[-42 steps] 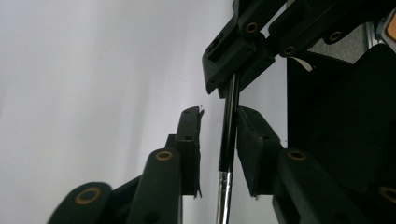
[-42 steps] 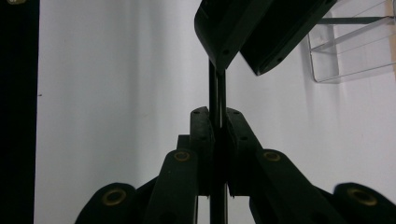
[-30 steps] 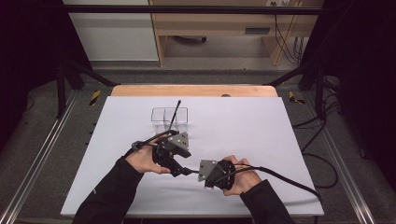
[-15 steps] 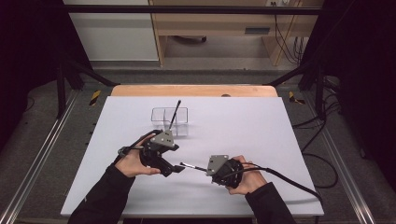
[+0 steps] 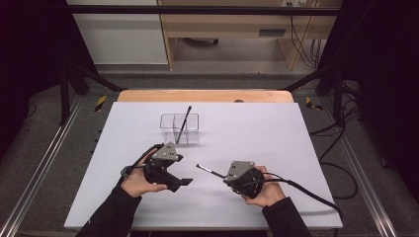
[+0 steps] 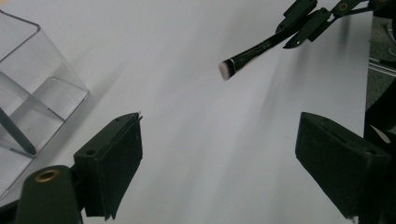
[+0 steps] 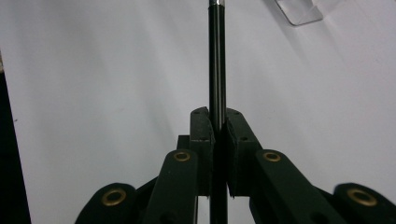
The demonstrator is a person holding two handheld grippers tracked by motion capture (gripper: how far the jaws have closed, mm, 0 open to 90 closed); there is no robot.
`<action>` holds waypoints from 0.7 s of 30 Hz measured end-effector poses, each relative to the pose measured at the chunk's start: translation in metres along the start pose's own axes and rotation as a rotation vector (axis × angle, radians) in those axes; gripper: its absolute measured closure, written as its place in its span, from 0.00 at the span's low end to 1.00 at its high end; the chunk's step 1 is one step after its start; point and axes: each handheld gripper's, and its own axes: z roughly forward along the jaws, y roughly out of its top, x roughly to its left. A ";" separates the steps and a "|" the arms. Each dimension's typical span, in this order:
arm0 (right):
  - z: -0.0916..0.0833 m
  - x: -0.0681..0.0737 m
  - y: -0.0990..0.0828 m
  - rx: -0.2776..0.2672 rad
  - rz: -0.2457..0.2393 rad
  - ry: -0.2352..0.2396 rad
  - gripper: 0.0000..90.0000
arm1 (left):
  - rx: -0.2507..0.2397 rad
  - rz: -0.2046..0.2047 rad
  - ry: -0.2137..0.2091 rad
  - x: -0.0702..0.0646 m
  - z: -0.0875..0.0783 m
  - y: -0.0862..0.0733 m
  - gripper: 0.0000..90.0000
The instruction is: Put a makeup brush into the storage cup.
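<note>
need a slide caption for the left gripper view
Open left gripper over the white table, facing a makeup brush held by the right gripper, clear organizer at left.

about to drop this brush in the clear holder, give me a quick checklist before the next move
1. Right tongs clamped on the makeup brush handle: ok.
2. Left tongs let go of the brush: ok; the jaws have just been opening, with nothing between them.
3. Brush off the table: ok, it juts out above the white table cover.
4. Clear acrylic organizer upright: ok.
5. Free compartment: cannot tell; a black pencil already leans in one.
6. Path from brush to organizer: ok.
</note>
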 end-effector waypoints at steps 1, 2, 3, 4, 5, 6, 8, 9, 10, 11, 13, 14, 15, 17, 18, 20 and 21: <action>0.000 0.000 0.000 0.000 0.000 0.000 0.93 | -0.009 -0.005 0.011 -0.001 0.000 -0.001 0.16; 0.000 0.000 -0.001 -0.007 0.012 -0.003 0.93 | -0.024 -0.016 0.019 -0.001 0.000 -0.003 0.16; 0.000 -0.001 -0.002 -0.017 0.021 -0.005 0.93 | -0.033 -0.024 0.025 -0.002 0.000 -0.004 0.16; 0.000 -0.001 -0.003 -0.033 0.037 -0.009 0.93 | -0.050 -0.036 0.033 -0.002 -0.001 -0.005 0.16; 0.000 0.000 -0.003 -0.040 0.045 -0.010 0.93 | -0.064 -0.047 0.041 -0.003 -0.001 -0.007 0.16; 0.000 0.000 -0.003 -0.040 0.045 -0.010 0.93 | -0.076 -0.060 0.051 -0.003 -0.001 -0.008 0.16; 0.000 -0.001 -0.005 -0.065 0.073 -0.015 0.93 | -0.094 -0.075 0.074 -0.004 -0.001 -0.011 0.16; 0.000 -0.001 -0.006 -0.076 0.084 -0.017 0.93 | -0.103 -0.079 0.081 -0.004 -0.001 -0.013 0.16; 0.000 -0.001 -0.006 -0.076 0.084 -0.017 0.93 | -0.114 -0.089 0.085 -0.004 -0.002 -0.014 0.16; 0.000 -0.001 -0.007 -0.085 0.091 -0.022 0.93 | -0.124 -0.095 0.091 -0.004 -0.002 -0.016 0.16; -0.001 -0.002 -0.009 -0.116 0.127 -0.024 0.93 | -0.138 -0.104 0.104 -0.004 -0.003 -0.018 0.16; -0.001 -0.003 -0.010 -0.126 0.138 -0.024 0.93 | -0.149 -0.112 0.109 -0.004 -0.003 -0.019 0.16; -0.001 -0.003 -0.010 -0.126 0.138 -0.024 0.93 | -0.160 -0.123 0.111 -0.004 -0.003 -0.020 0.16; -0.001 -0.003 -0.011 -0.142 0.156 -0.031 0.93 | -0.177 -0.136 0.113 -0.004 -0.003 -0.022 0.17; -0.001 -0.004 -0.012 -0.148 0.164 -0.033 0.93 | -0.180 -0.139 0.118 -0.005 -0.003 -0.023 0.17; -0.001 -0.004 -0.014 -0.160 0.181 -0.038 0.93 | -0.195 -0.149 0.132 -0.006 -0.002 -0.023 0.17; -0.002 -0.005 -0.015 -0.166 0.190 -0.039 0.93 | -0.207 -0.158 0.134 -0.007 -0.002 -0.024 0.17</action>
